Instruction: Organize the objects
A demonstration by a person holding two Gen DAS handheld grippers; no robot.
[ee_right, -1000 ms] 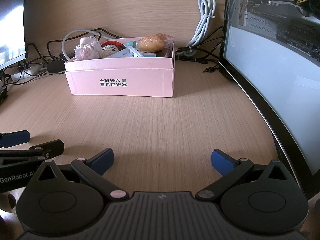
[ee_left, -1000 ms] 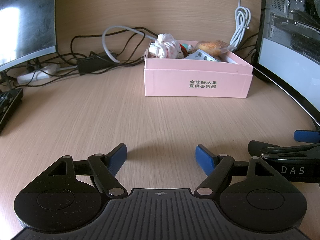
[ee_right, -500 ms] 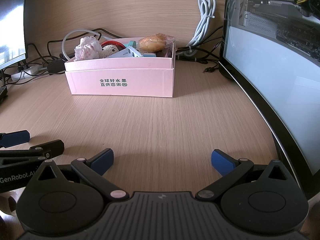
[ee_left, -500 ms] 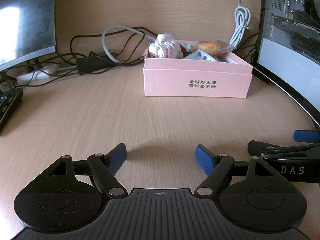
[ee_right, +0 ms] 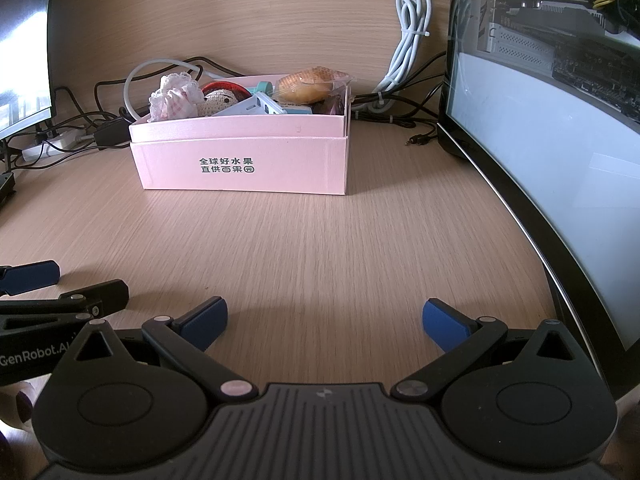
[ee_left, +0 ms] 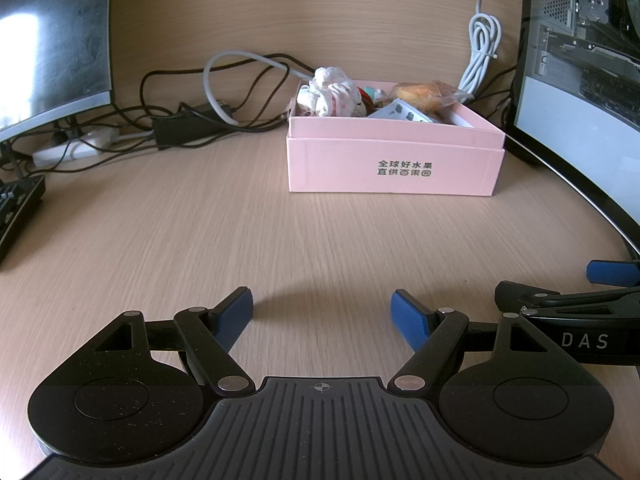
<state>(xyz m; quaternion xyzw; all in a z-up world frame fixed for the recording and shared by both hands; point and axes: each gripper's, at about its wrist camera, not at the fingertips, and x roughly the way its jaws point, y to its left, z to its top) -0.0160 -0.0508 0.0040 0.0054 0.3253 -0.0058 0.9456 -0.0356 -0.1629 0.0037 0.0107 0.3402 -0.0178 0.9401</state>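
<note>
Pink cardboard box (ee_left: pixel 394 160) with black printed characters stands on the wooden desk (ee_left: pixel 200 240), ahead of both grippers. It holds one lace cloth bundle (ee_right: pixel 176 96), one crocheted doll (ee_right: pixel 220 98), one white device (ee_right: pixel 256 108) and one wrapped bun (ee_right: pixel 310 84). Two monitors flank it; cables (ee_left: pixel 224 92) lie behind. Left gripper (ee_left: pixel 322 314) and right gripper (ee_right: pixel 324 320) stand spread wide, empty, with bare desk between them and the box.

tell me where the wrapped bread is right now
The wrapped bread lies in the back right corner of the pink box, centre-left in the right wrist view, beside the crocheted doll and just left of the bundled white cable.
</note>
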